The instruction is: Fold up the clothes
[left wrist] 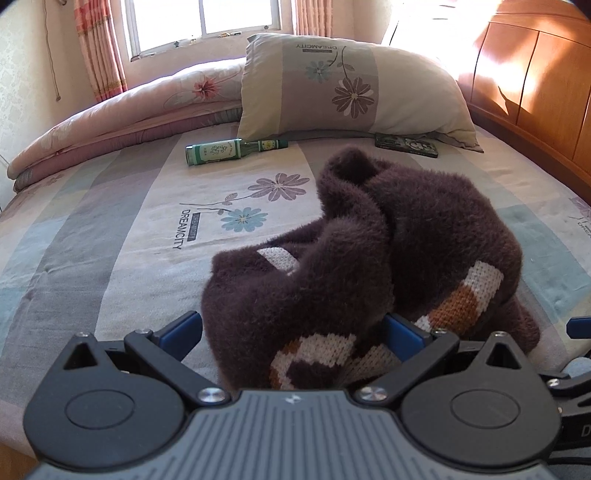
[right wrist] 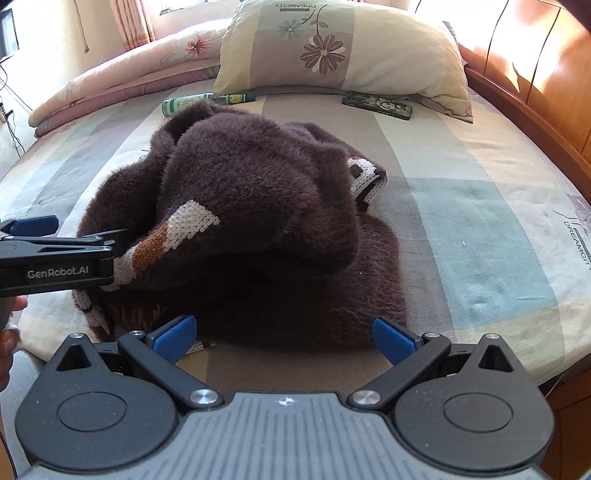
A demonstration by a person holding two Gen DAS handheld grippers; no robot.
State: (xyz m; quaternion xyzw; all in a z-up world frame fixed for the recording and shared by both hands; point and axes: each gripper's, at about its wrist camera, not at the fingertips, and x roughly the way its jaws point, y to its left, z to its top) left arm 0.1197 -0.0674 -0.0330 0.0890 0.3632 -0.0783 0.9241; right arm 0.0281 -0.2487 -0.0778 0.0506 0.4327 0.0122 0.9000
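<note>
So one sweater [left wrist: 369, 236] here, dark brown and fuzzy with white and orange knit patches, lying in a crumpled heap on the bed [left wrist: 92, 236] near its front edge; one pillow [left wrist: 351, 85] at 12 o'clock, one green bottle [left wrist: 231, 150] lying on its side at about 11 o'clock from the heap, one dark phone-like thing [left wrist: 406, 144] with a cartoon case at 1 o'clock just below the pillow, one rolled pink quilt [left wrist: 122, 114] along the far left; wooden headboard [left wrist: 535, 81] off at 2 o'clock.

Two grippers; the left gripper [left wrist: 295, 332] has its jaws spread wide with the sweater's patterned hem bunched between them, and I can't tell if the pads are actually touching the knit; the right gripper [right wrist: 284, 334] has its jaws wide apart too, nothing between them but bare sheet, with the heap's near edge just ahead.

What differs: the right wrist view catches the left gripper [right wrist: 74, 254] from the side at 9 o'clock, pushed into the patterned fold, plus a bit of a hand [right wrist: 9, 332] at the left edge; the left wrist view shows the window [left wrist: 207, 22] and curtains [left wrist: 99, 48], which the right mostly crops off.

Only container is the bottle; can't see what's in it.
</note>
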